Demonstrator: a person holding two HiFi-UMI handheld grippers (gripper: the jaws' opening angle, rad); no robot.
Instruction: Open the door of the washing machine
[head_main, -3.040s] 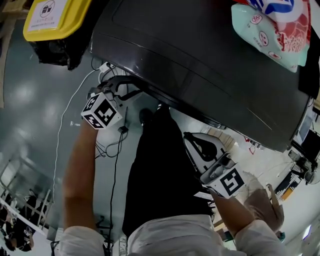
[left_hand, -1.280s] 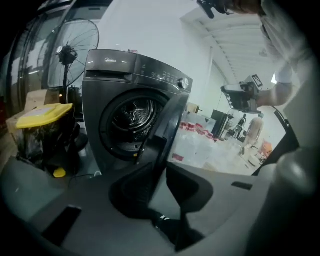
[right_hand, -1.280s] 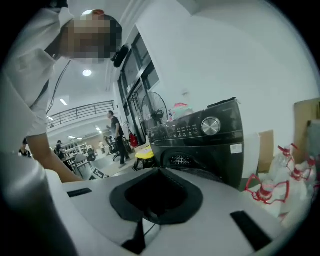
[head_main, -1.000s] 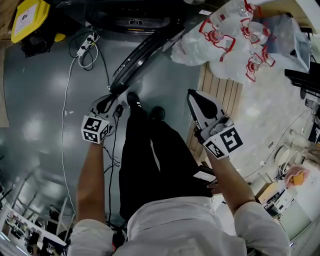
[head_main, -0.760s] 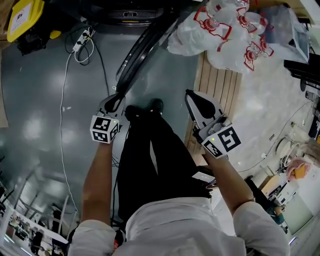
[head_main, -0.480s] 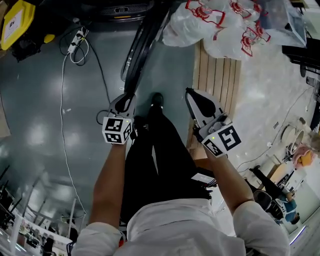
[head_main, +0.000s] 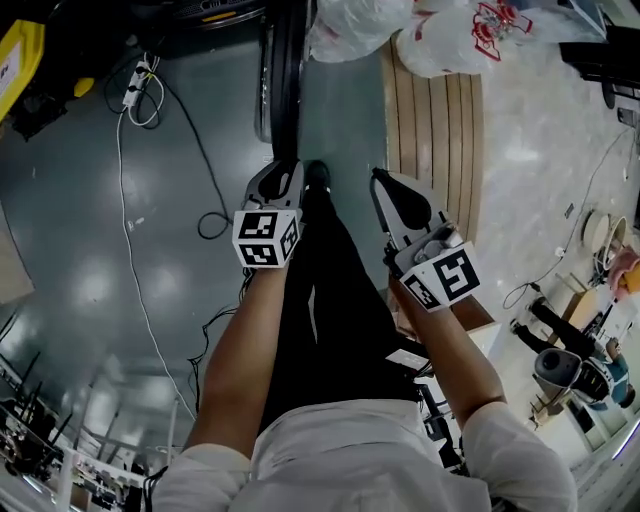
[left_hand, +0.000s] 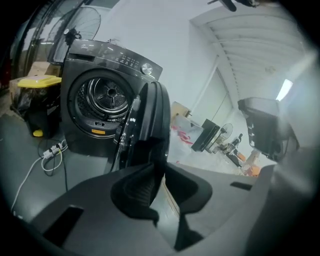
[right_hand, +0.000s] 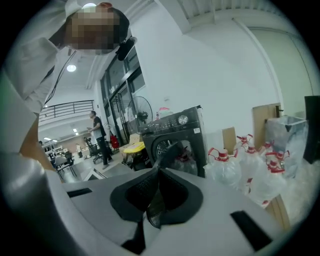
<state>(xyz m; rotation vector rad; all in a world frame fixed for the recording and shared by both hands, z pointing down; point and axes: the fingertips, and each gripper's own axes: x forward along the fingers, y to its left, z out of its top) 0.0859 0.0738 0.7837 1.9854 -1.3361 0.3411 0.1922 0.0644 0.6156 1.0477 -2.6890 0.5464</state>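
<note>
- The door (head_main: 283, 70) stands swung well out from the washing machine (left_hand: 100, 95), leaving the drum mouth bare. I judge the task all but done.
- My left gripper (head_main: 280, 172) sits at the door's free edge, jaws narrow and clamped on that rim. In the left gripper view the door rises edge-on straight out of the fingers.
- The door's long line runs from my fingers away to its hinge, so any further swing goes sideways across that line, probably rightward.
- My right gripper (head_main: 392, 190) hangs right of the door and apart from it, jaws pressed together on nothing. The left hand is the nearer by far.
- Right of the door lie a slatted wooden pallet (head_main: 430, 130) and bagged water bottles (head_main: 450, 30), on the side a wider swing would head for.
- Left of the door a power strip (head_main: 135, 85) and its cable lie on the floor, well apart.
- My own foot (head_main: 317, 175) is just beside the door's free edge, so I would mind it.
</note>
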